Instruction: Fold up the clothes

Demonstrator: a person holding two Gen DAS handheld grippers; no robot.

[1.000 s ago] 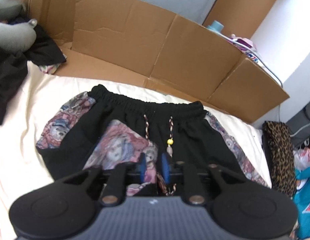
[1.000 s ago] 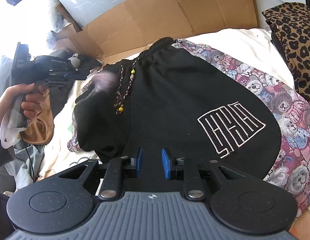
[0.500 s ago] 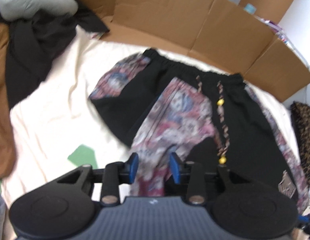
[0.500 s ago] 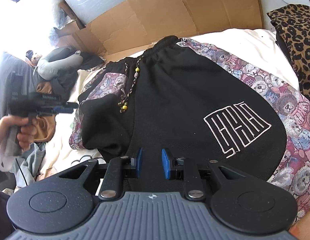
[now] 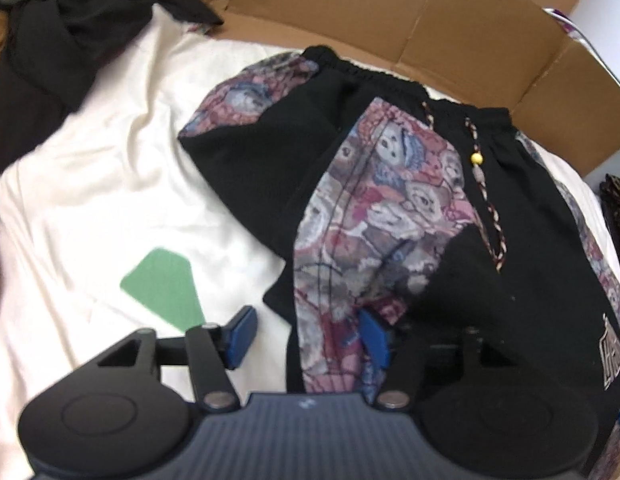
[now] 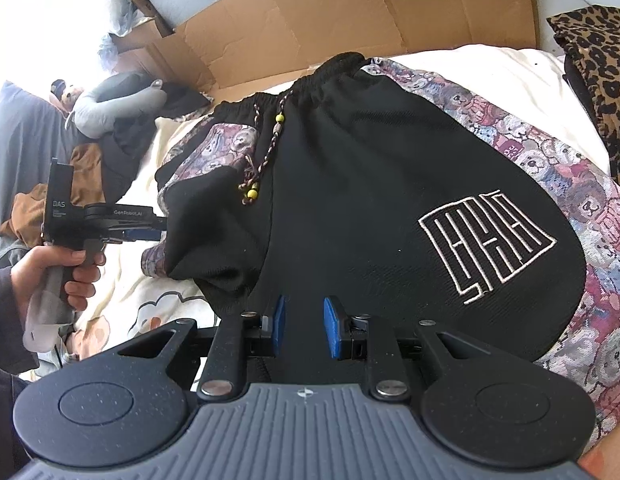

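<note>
**Black shorts half-folded on the cream sheet, both grippers low over the hem**

Black fabric with bear-print side panels: we note the shorts (image 6: 349, 184) lying flat on a cream sheet (image 5: 90, 184), waistband toward the cardboard wall (image 6: 310, 12) at the back. One leg is folded across the middle, its printed underside up, and the braided drawstring (image 5: 485, 200) with a yellow bead runs down beside that flap.

Left gripper (image 5: 306, 334): we see it angled steeply down at the near hem. Its jaws are opening; the left blue pad sits over bare sheet, the right pad at the edge of the printed flap, with the hem cloth lying between them and neither pad pressing it. In the right wrist view the same tool (image 6: 150, 234) is held level by a hand (image 6: 50, 276) wrapped around its grip, a dark sleeve at the wrist, its fingertips right at the folded edge of the leg.

Right gripper (image 6: 304, 326): tilted down over the black leg near the embroidered logo (image 6: 485, 244). Its blue pads stand a narrow gap apart with black cloth running between them; we cannot tell whether they truly pinch it.

Around the work: a green patch (image 5: 162, 288) on the sheet near the left tool, a heap of dark clothes (image 5: 50, 48) at the far left, a leopard-print cloth (image 6: 597, 72) at the right.
</note>
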